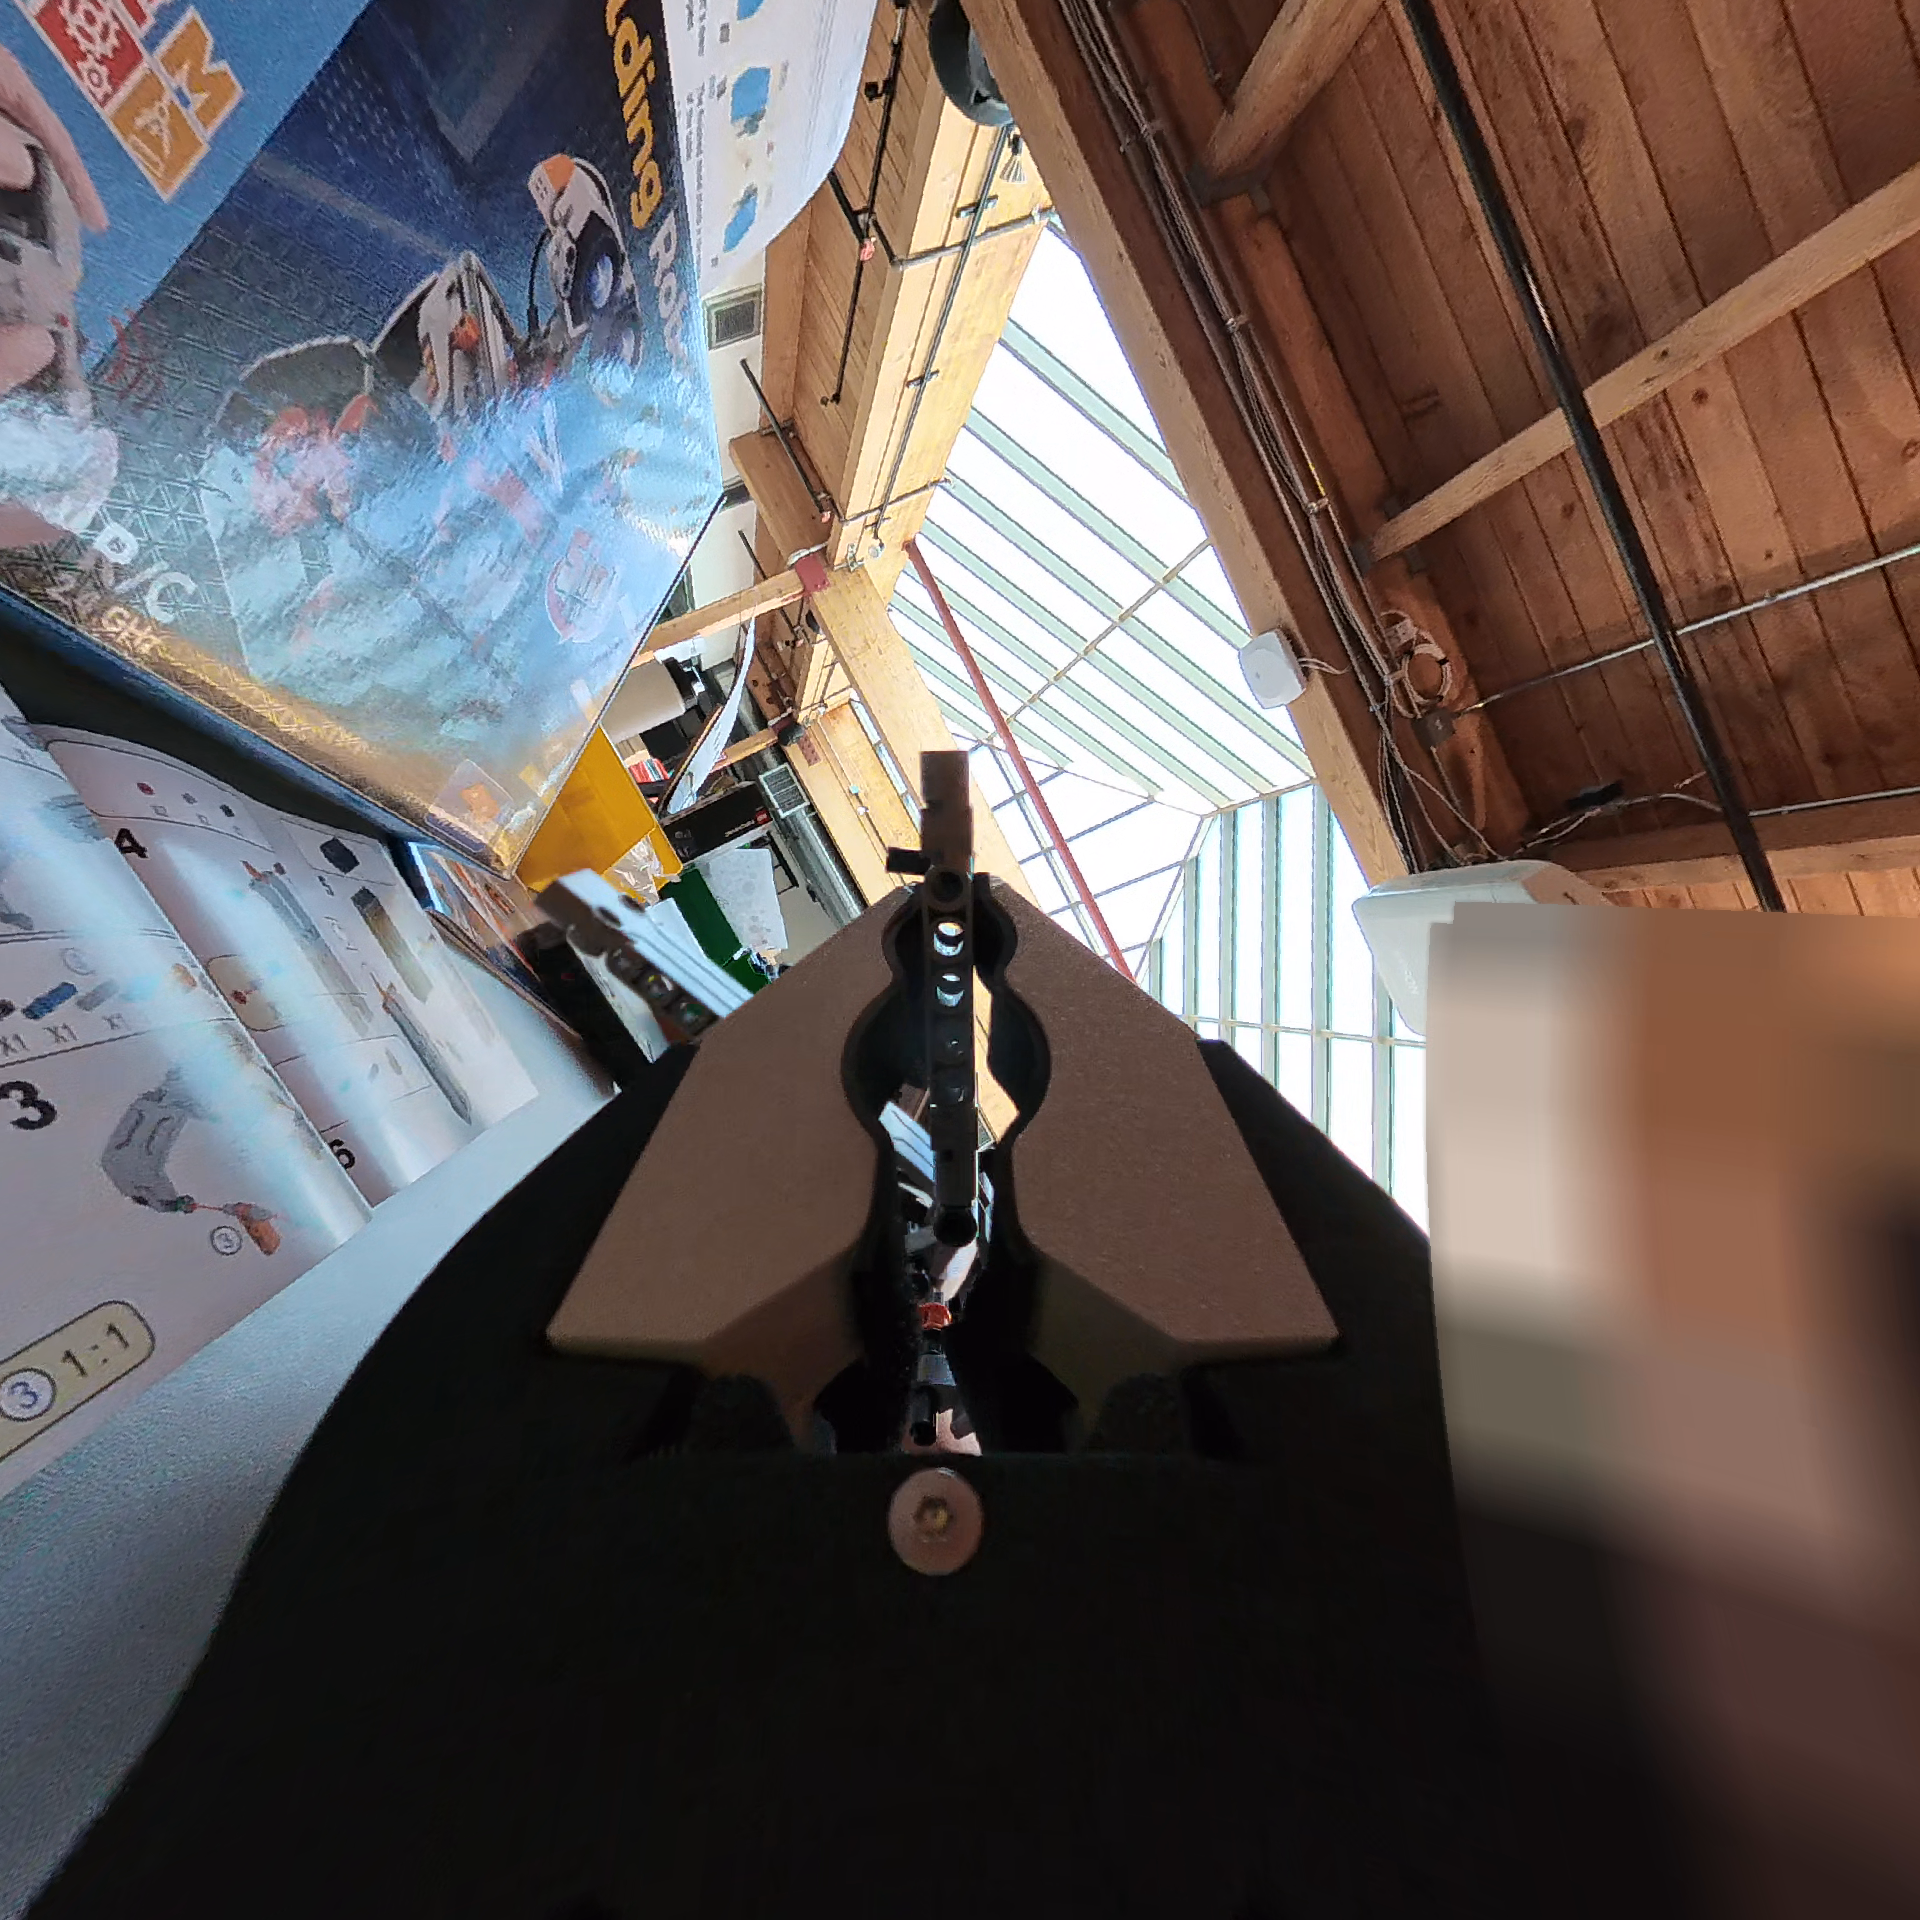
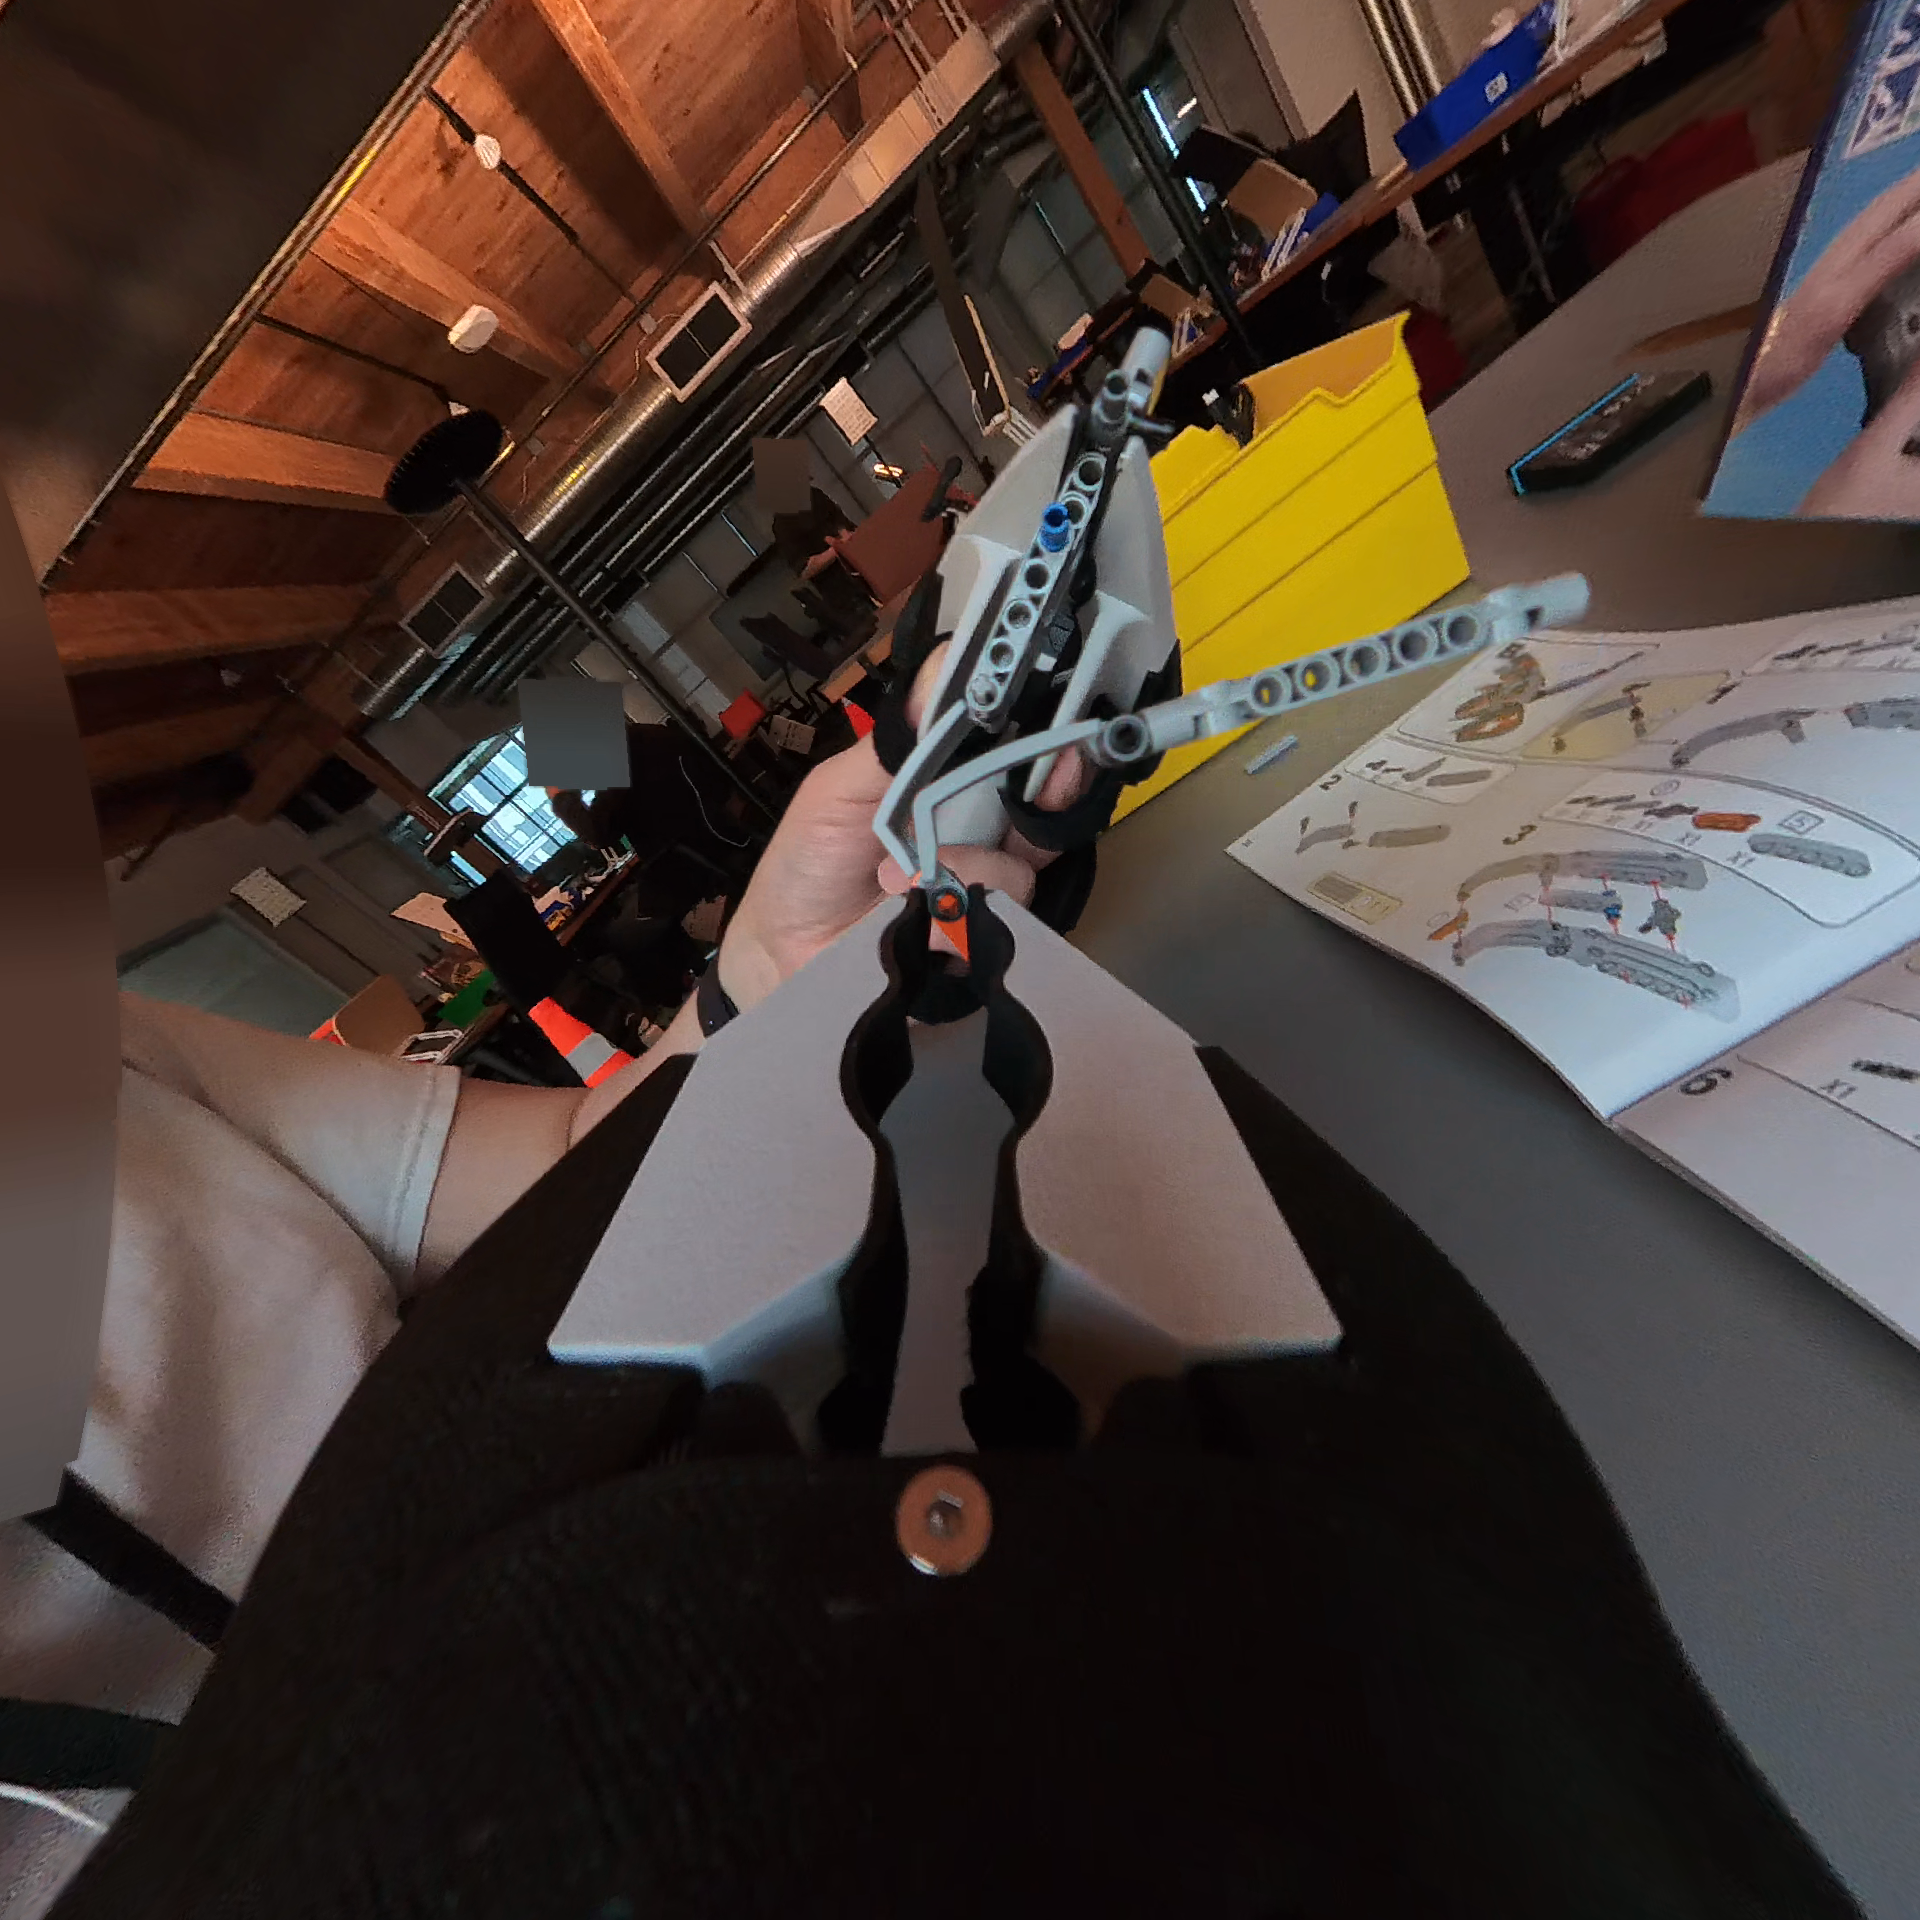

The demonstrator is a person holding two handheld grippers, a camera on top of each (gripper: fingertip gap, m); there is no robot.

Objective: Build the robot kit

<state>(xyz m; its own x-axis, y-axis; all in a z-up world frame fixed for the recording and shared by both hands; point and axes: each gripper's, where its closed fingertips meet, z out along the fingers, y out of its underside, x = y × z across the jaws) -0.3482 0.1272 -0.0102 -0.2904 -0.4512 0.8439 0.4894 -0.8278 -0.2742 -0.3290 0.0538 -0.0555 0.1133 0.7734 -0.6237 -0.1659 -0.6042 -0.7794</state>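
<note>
Both grippers clamped: left gripper on beam assembly, right gripper on orange piece.

Left gripper closed on perforated grey beam, seen edge-on, pointing at ceiling. Same assembly in right view: grey beams, blue pin, curved rod, long arm over booklet. Right gripper pinching orange tip at rod end.
</note>
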